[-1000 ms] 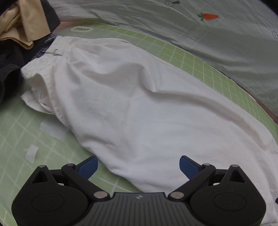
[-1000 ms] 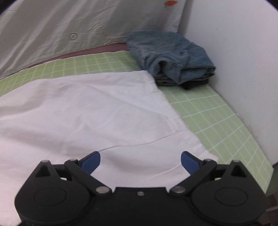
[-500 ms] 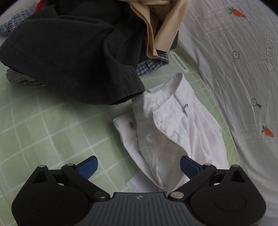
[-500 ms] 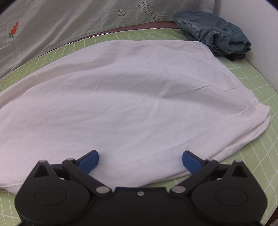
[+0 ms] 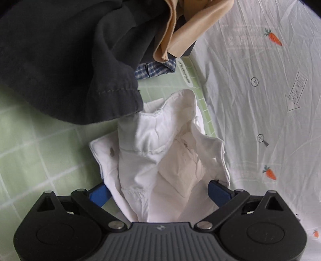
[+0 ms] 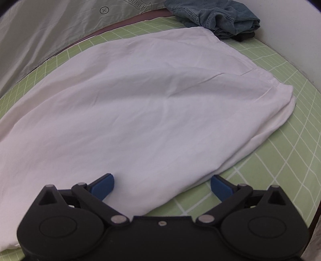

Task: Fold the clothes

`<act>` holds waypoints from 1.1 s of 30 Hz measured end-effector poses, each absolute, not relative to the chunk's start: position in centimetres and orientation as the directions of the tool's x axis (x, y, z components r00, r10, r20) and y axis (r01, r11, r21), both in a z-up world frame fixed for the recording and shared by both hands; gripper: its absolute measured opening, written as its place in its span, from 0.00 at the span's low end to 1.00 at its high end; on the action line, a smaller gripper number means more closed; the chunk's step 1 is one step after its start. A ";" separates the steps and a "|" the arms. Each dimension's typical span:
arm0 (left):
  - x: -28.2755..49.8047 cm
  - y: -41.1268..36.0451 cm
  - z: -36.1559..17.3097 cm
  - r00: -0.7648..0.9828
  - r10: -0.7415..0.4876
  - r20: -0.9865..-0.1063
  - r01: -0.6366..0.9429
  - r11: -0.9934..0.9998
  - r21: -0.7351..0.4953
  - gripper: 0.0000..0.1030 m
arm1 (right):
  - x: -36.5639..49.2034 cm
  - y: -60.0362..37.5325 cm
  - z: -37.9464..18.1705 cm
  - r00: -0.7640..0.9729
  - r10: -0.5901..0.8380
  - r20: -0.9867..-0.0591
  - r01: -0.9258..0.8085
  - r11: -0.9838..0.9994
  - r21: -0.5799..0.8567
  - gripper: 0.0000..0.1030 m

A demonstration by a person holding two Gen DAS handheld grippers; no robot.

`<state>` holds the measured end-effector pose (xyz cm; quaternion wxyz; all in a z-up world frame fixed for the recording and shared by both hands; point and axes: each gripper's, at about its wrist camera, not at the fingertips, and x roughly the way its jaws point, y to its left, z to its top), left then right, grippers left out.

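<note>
Left wrist view: the left gripper (image 5: 158, 191), jaws spread wide and grasping nothing, hung over the waistband end of the white cotton trousers (image 5: 160, 152), which lay on the pale green gridded cutting mat (image 5: 40, 144). The waistband was open and rumpled, with a small metal button (image 5: 111, 153) showing on its left flap; the blue fingertips (image 5: 100, 193) stood to either side of the cloth. A dark grey garment (image 5: 66, 60) overlapped the top edge of the waistband, with a tan garment (image 5: 180, 30) and a blue checked cloth (image 5: 154, 69) behind it. A light sheet printed with carrots (image 5: 260, 80) lay along the mat's right side.

Right wrist view: the right gripper (image 6: 162, 185), likewise spread and empty, stood over the near edge of the trousers' leg end (image 6: 140, 104), spread fairly flat on the mat. A folded blue denim garment (image 6: 216, 18) lay at the far corner, touching the hem.
</note>
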<state>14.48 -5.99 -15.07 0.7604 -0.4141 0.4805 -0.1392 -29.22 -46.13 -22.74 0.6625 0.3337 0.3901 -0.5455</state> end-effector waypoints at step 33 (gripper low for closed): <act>11.1 -11.2 -9.3 0.653 -0.413 -0.634 0.092 0.875 -0.475 0.13 | -29.4 -46.2 -22.8 0.173 -0.473 -0.864 0.949 0.314 0.018 1.00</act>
